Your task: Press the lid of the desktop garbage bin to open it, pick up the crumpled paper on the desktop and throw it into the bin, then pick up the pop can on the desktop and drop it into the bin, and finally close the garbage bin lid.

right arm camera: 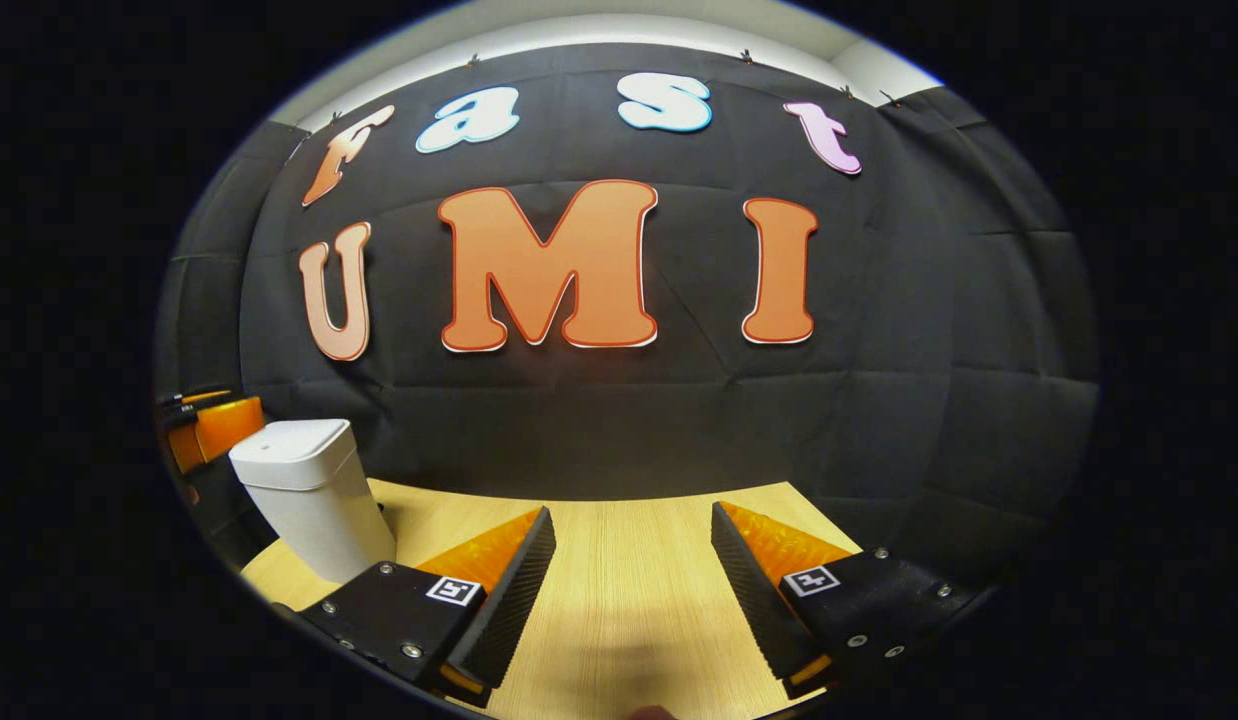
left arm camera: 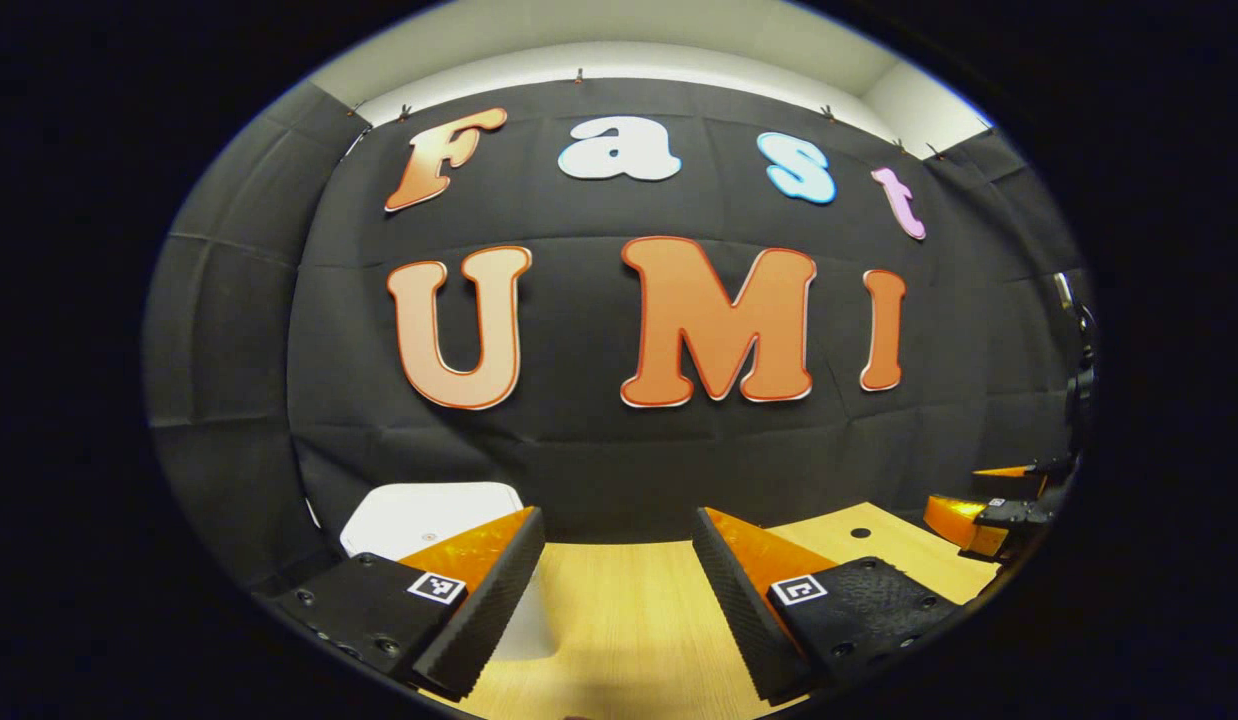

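Right gripper view: both tools (right arm camera: 619,585) (left arm camera: 614,590) gape wide over wooden desktop (right arm camera: 619,560), bin (right arm camera: 304,495) lid closed.

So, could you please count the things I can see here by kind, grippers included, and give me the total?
Garbage bin: 1, white, lid shut
Grippers: 2, left gripper and right gripper, both with fingers apart
Table: 1, wooden
Total: 4

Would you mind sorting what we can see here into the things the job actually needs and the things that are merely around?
Part of the job:
- garbage bin, white, lid down, at the table's left
- left gripper, open, holding nothing
- right gripper, open, holding nothing

Merely around:
- wooden table
- booth wall
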